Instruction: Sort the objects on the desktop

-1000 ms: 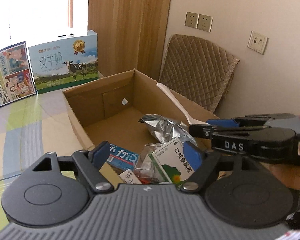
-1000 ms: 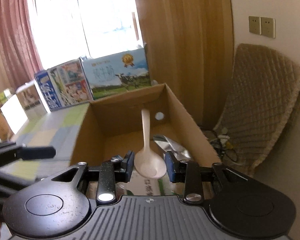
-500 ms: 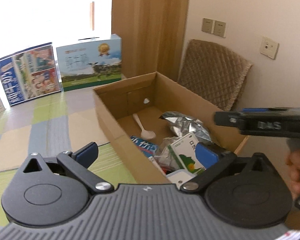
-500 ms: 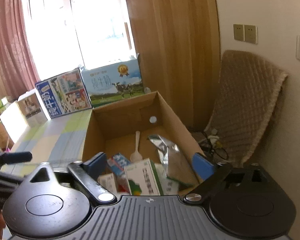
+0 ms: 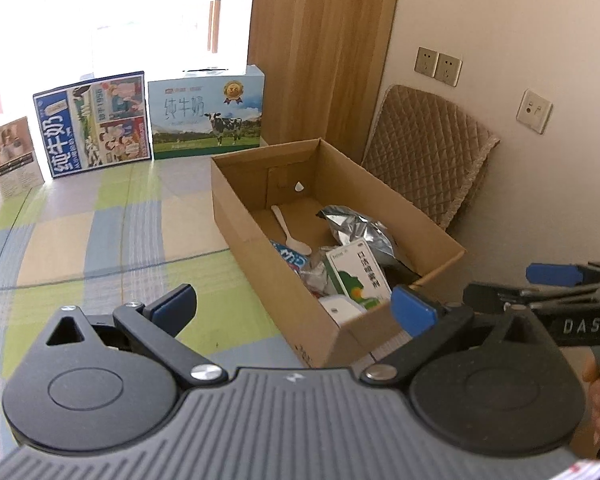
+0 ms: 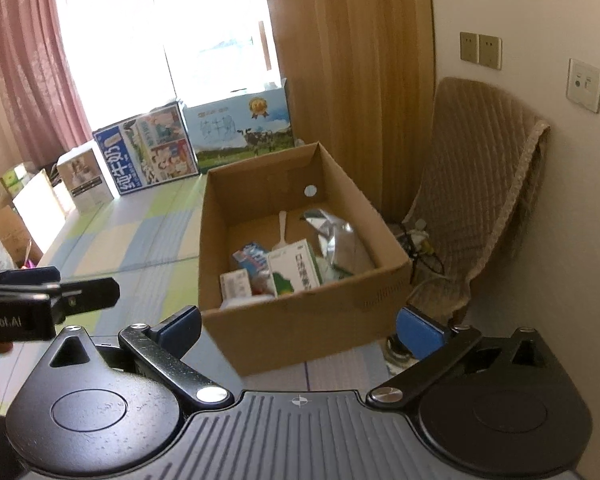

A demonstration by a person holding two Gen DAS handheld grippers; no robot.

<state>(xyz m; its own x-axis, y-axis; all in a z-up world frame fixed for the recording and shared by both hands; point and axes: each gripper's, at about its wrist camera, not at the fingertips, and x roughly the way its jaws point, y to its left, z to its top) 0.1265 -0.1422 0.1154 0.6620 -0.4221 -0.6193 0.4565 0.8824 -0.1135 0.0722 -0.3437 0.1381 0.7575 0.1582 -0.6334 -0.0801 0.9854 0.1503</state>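
Cardboard, brown and open-topped, forms the box (image 5: 260,236) into which the desktop objects are sorted; it sits at the right end of the table covered by a green, blue and cream checked cloth (image 5: 92,240). Inside it are seen a white plastic spoon (image 5: 290,228) lying on the bare floor towards the far end, a crumpled silver foil pouch (image 5: 358,232) beside it, a green-and-white medicine carton (image 5: 358,278) leaning over a blue-and-white packet (image 5: 290,258), and some smaller white packs at the near end.

No object is held. The left gripper (image 5: 294,308) is spread wide and empty, poised above the near corner of the box; the right gripper (image 6: 300,330) is likewise released and empty, set back from the near wall of the box.

Sorting is judged close to done, since no loose item is visible on the cloth nearby. If another piece is to be fetched, the jaws should be kept parted and lifted well clear of the box rim, so that the light carton is not knocked or dragged. Any further drop is best aimed at the bare floor near the spoon.
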